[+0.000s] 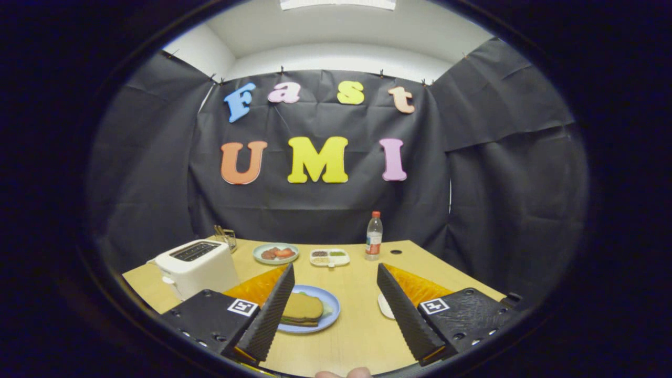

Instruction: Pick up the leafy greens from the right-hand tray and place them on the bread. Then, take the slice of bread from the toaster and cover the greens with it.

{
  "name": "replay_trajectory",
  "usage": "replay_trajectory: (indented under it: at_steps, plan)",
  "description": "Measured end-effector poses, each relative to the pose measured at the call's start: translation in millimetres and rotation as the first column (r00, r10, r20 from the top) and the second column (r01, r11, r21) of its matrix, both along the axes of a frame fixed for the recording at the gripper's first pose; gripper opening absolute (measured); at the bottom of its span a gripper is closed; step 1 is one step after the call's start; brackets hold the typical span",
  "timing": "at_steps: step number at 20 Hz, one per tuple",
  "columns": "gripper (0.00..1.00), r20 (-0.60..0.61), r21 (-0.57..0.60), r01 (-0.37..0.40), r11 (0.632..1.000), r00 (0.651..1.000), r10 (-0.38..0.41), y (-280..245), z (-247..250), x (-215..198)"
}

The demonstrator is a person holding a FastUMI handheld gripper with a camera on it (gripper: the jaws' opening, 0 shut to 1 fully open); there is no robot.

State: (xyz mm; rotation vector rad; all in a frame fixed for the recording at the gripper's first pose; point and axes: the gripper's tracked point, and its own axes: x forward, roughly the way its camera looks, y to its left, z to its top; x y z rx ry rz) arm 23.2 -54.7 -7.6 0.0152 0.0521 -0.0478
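- We find the tool (pixel 335 275) spread wide above the tabletop (pixel 357 325), its fingers gripping nothing.
- Just ahead, beside the left finger, a blue plate (pixel 332 307) carries the bread (pixel 302 308), with a strip of leafy greens (pixel 294 319) showing under the top slice.
- A white tray (pixel 385 307) peeks from behind the right finger.
- To the left stands the white toaster (pixel 197 265).
- Beyond lie a plate of red food (pixel 275 253), a divided dish (pixel 329 257) and a bottle (pixel 374 236).
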Motion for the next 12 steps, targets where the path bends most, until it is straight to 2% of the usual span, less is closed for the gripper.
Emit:
replay_trajectory:
  at_steps: [5, 8, 12]
  plan:
    - [0.95, 0.053, 0.013, -0.031, 0.999, 0.998, 0.03, 28, 31, -40]
    - [0.96, 0.058, -0.009, -0.069, 0.998, 0.996, 0.069, 56, 28, -51]
    - [0.94, 0.021, 0.029, -0.121, 0.992, 0.992, 0.121, 74, 14, -53]
